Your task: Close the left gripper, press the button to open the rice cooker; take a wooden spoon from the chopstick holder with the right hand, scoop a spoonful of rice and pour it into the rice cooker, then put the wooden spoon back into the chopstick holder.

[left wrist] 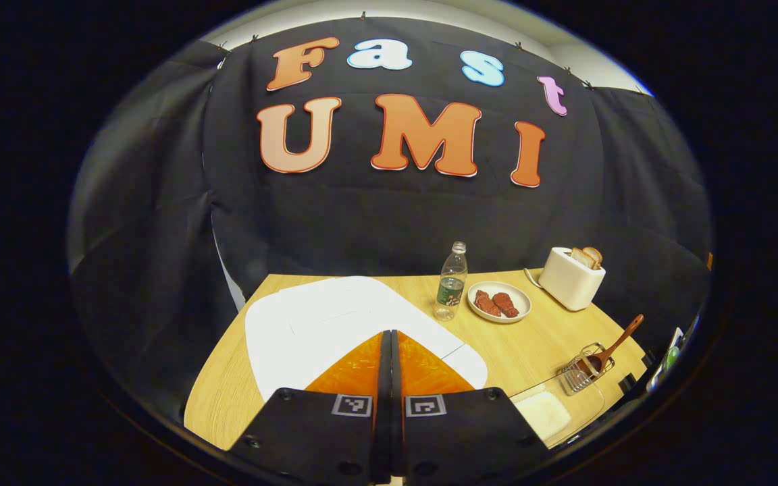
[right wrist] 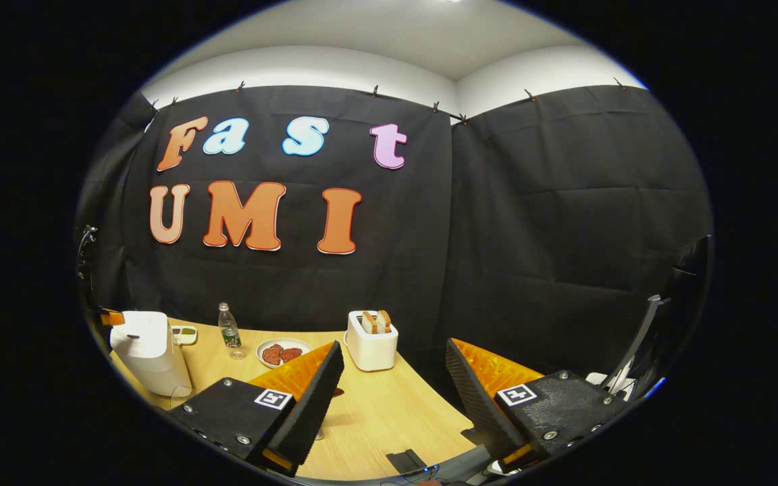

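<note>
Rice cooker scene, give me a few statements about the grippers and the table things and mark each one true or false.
1. The left gripper has its fingers closed together. True.
2. The right gripper is shut on the wooden spoon. False: its fingers stand apart and empty, and the wooden spoon sits in the chopstick holder.
3. The toaster has bread in its slots. True.
4. The plate is bare. False: it holds reddish pieces of food.
5. The water bottle stands upright beside the plate. True.
</note>
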### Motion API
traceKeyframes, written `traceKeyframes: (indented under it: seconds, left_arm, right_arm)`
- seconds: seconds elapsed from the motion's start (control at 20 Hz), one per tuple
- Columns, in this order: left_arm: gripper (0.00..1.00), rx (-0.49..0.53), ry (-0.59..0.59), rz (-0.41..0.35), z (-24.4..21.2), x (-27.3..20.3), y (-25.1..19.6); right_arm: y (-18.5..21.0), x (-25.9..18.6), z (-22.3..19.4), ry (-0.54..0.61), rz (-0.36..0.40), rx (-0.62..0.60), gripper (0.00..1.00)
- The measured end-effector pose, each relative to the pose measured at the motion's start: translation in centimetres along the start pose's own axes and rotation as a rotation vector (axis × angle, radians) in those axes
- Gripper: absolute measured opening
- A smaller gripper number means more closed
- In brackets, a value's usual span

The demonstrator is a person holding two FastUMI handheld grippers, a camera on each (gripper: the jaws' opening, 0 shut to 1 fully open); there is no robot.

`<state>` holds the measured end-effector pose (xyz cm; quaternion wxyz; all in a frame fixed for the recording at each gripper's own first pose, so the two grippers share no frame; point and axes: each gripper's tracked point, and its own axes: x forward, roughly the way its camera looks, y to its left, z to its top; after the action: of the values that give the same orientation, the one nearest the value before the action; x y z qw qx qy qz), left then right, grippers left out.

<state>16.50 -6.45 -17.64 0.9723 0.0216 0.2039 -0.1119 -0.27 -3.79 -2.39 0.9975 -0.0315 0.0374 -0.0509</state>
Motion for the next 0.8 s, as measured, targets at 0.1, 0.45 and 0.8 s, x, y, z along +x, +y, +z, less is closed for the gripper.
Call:
traceKeyframes:
  seconds: [0.1, 0.45, 0.8]
  left_arm:
    - [0.04, -0.024, 0.033, 0.002, -1.1, 1.0, 0.4]
    - [0.04, -0.053, 0.083, 0.022, -2.9, 2.5, 1.6]
    - [0.05, -0.07, 0.083, 0.01, -3.5, 2.5, 1.6]
  right_arm:
    - [-0.6, 0.0, -0.5, 0.013, -0.019, 0.001, 0.95]
    - [0.3, 0.3, -1.4, 0.037, -0.001, 0.006, 0.95]
    - [1.2, 0.4, -2.0, 0.045, 0.009, -0.008, 0.95]
